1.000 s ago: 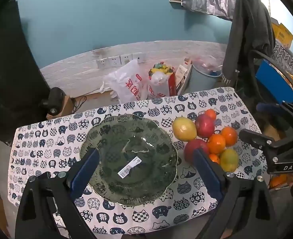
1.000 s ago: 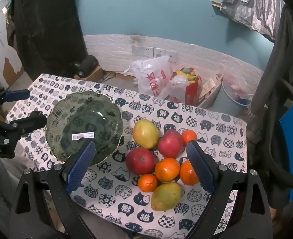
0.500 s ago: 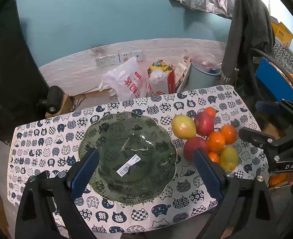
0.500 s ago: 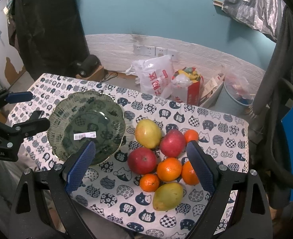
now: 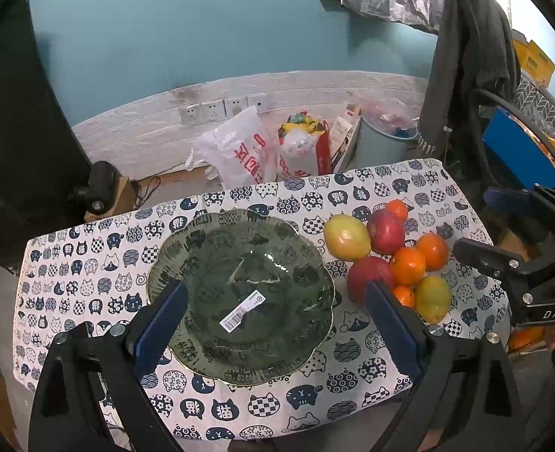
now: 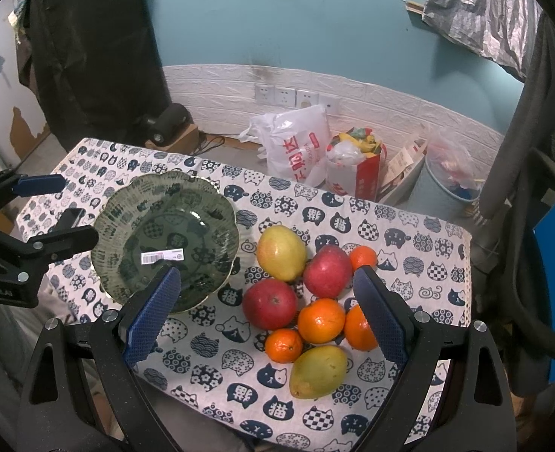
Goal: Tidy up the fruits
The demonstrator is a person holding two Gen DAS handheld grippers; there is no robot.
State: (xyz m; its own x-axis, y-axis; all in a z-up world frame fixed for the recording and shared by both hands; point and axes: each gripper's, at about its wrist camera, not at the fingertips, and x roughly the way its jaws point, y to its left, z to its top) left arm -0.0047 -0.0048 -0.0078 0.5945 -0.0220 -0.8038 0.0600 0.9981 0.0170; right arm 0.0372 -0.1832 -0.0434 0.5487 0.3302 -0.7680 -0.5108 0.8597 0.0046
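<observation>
Eight fruits lay in one tight cluster on the cat-print tablecloth (image 6: pixel 217 342), none yet in the green glass bowl (image 6: pixel 126 203) that stood just beside them with only a barcode sticker (image 6: pixel 162 255) in its well. Items: two red apples, one nearer the bowl (image 6: pixel 269 303) and one behind it (image 6: pixel 327 271); two yellow-green mangoes, one at the back (image 6: pixel 281 252) and one at the front edge (image 6: pixel 317 371); four oranges of differing size, the largest (image 6: pixel 320 320) touching the near apple and the smallest (image 6: pixel 283 344). Left gripper (image 5: pixel 273 320): jaws wide apart, empty, hovering above the bowl. Right gripper (image 6: pixel 266 309): jaws likewise spread wide, holding nothing, poised over the cluster with the near apple and the largest orange showing between its fingers. Hazards, as judged: the fruits touched one another, so closing on one would likely nudge its neighbours, and round pieces could roll; the front mango sat near the table edge and seemed the likeliest to drop. A fingertip (image 6: pixel 153 310) could wedge between two fruits and pinch both or bruise a soft one. The bowl looked shallow and scalloped, and a fruit released from height might strike the glass hard, bounce out, or shift the bowl on the loose cloth. The two tools hung near each other, so crossing paths over the bowl risked a clash.
</observation>
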